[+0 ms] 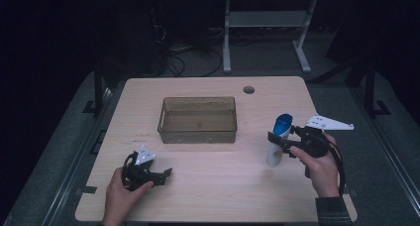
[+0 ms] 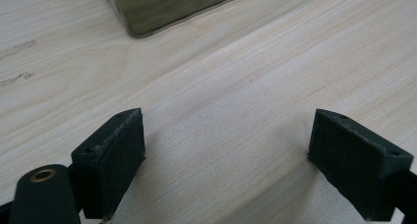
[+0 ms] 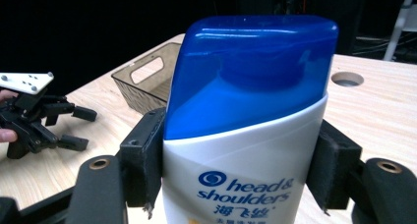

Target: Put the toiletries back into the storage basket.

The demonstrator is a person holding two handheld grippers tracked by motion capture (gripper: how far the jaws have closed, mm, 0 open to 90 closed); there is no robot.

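Two grippers were in play: right gripper (image 1: 280, 142) was clamped on the shampoo bottle (image 3: 246, 150), upright at the table's (image 1: 208, 186) right side, right of the bin (image 1: 198, 120). Left gripper (image 2: 226, 160) sat wide open, holding nothing, low over the wood. Bottle looked stiff, smooth plastic, likely slippery and fairly hefty; grip just below the blue cap (image 3: 251, 71) seemed sound
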